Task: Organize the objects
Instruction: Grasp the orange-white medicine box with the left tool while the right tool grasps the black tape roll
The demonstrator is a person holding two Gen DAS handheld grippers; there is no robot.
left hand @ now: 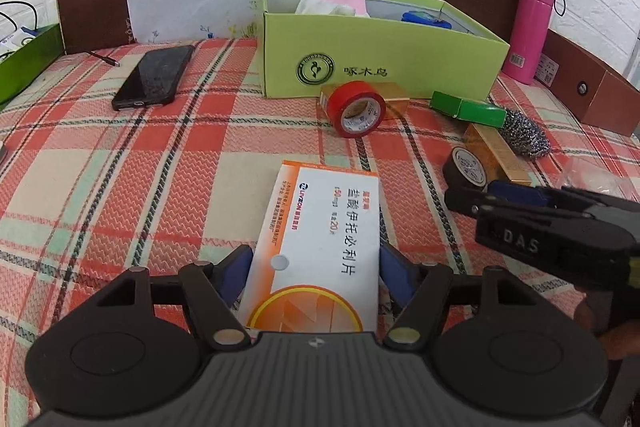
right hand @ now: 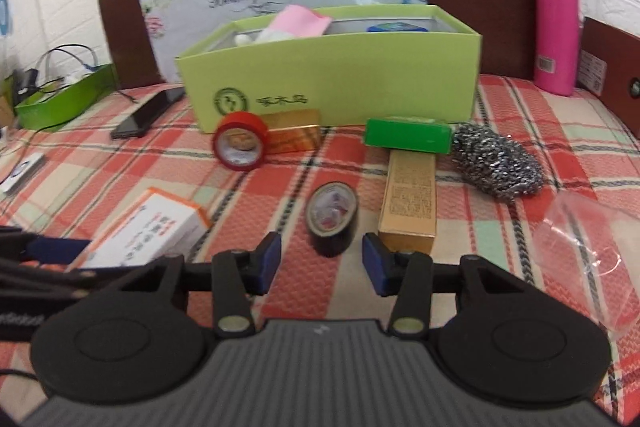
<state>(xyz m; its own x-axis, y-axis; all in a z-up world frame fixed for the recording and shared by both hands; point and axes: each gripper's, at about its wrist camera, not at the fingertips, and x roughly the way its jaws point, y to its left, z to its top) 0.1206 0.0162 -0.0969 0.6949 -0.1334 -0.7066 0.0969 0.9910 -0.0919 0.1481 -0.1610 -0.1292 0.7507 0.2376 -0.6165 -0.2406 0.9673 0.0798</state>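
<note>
Plaid cloth [left hand: 140, 187], woven in red, cream and mint checks with a ribbed zigzag texture, covers the bed we work on, before a white brick-pattern wall. Our left tool [left hand: 314, 267] grips a flat cardboard pill box [left hand: 320, 247], white with orange trim, between its blue pads; the box's long axis runs along the fingers, pointing away toward the pale green carton [left hand: 380, 67]. Our right tool [right hand: 322, 261] stands partly open and holds nothing; a small roll of black tape [right hand: 332, 219] sits on edge just ahead of its gap, its hole facing us. Nearby lie a glossy red tape roll [right hand: 240, 147], a long gold box [right hand: 410, 199] and a wiry steel scourer [right hand: 496, 163].
</note>
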